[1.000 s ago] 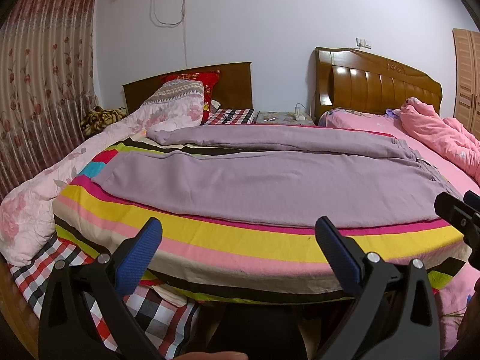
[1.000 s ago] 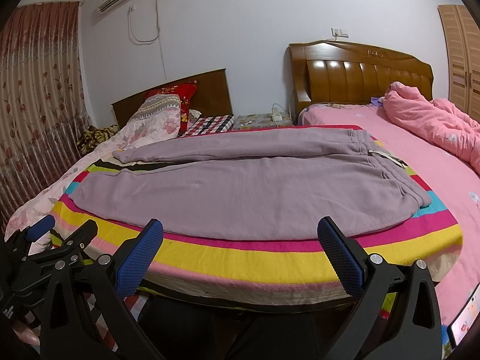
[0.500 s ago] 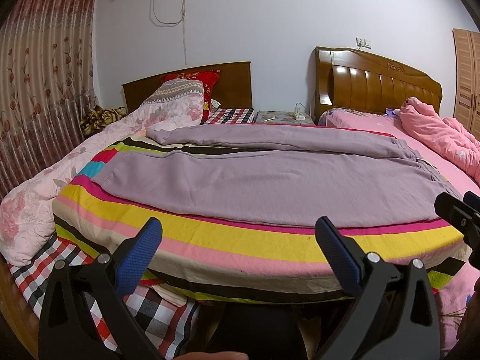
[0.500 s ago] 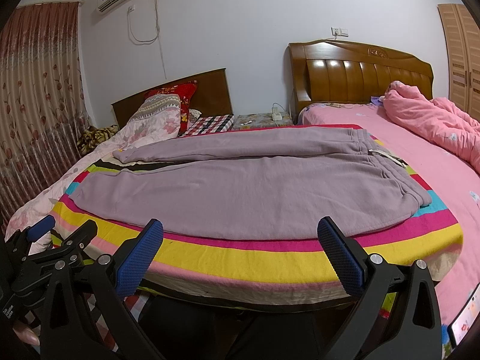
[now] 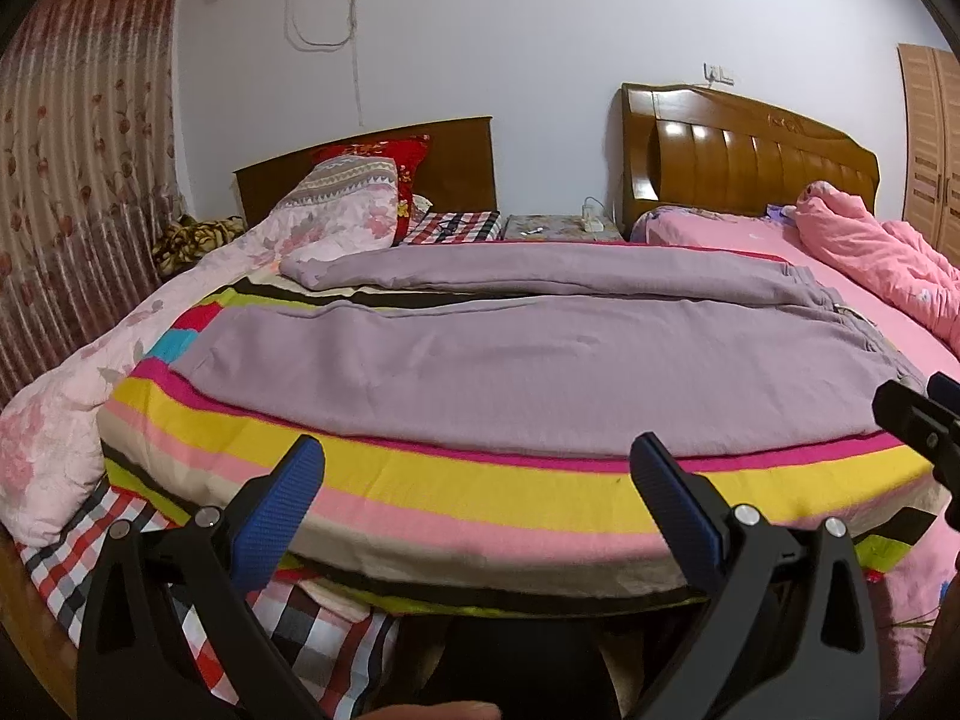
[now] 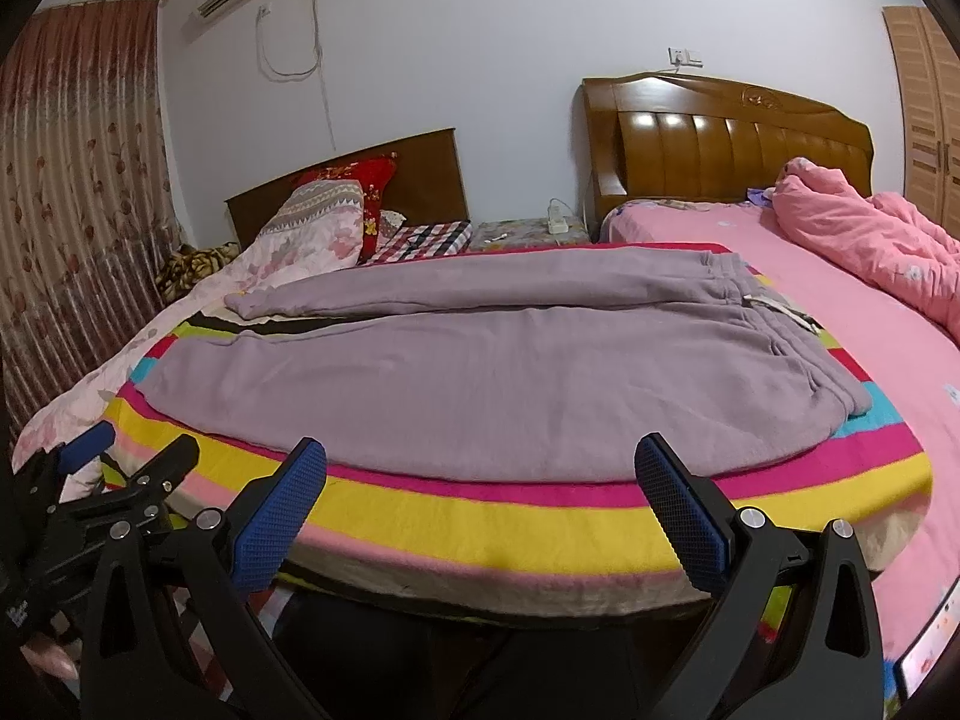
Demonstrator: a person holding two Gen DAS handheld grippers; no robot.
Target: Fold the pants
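Note:
Mauve pants (image 5: 528, 360) (image 6: 492, 372) lie spread flat across a striped blanket (image 5: 480, 480) (image 6: 492, 516), waistband to the right, both legs running left. My left gripper (image 5: 477, 480) hovers open over the blanket's near edge, short of the nearer leg, nothing between its blue pads. My right gripper (image 6: 480, 486) is open too, just before the pants' near hem. Each gripper shows at the edge of the other's view: the right one (image 5: 924, 420), the left one (image 6: 114, 462).
A pink floral quilt (image 5: 72, 384) and pillows (image 5: 354, 204) lie at the left. A pink bed with a bunched pink duvet (image 6: 858, 240) is on the right. Wooden headboards (image 5: 744, 156), a nightstand (image 6: 528, 231) and a curtain (image 5: 78, 180) stand behind.

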